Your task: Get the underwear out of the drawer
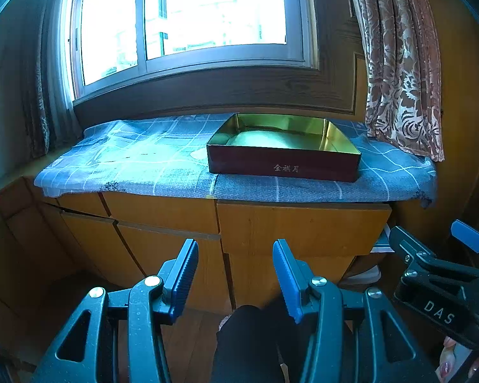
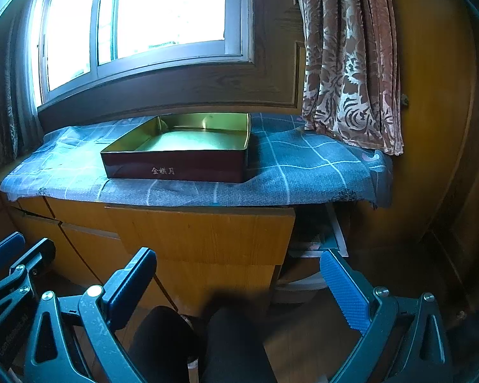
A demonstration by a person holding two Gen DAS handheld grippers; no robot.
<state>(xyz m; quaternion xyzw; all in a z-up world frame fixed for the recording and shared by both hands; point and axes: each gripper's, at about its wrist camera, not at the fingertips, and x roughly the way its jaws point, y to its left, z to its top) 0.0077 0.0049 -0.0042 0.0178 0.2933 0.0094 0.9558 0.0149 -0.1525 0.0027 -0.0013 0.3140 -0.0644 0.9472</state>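
Observation:
The wooden drawer under the cloth-covered top stands pulled out a little. Through the gap at its right side I see a dim interior with flat items I cannot make out; no underwear shows. My left gripper hangs open in front of the drawer front, with nothing between its blue pads. My right gripper is open wider, level with the drawer's right end, and it is empty too. Each gripper shows in the other's view: the right gripper at the right edge, the left gripper at the left edge.
An open dark red tin box with a gold inside rests on the blue checked cloth. Behind is a window, with a patterned curtain at the right. Other cabinet fronts lie to the left. The person's dark-clad legs are below.

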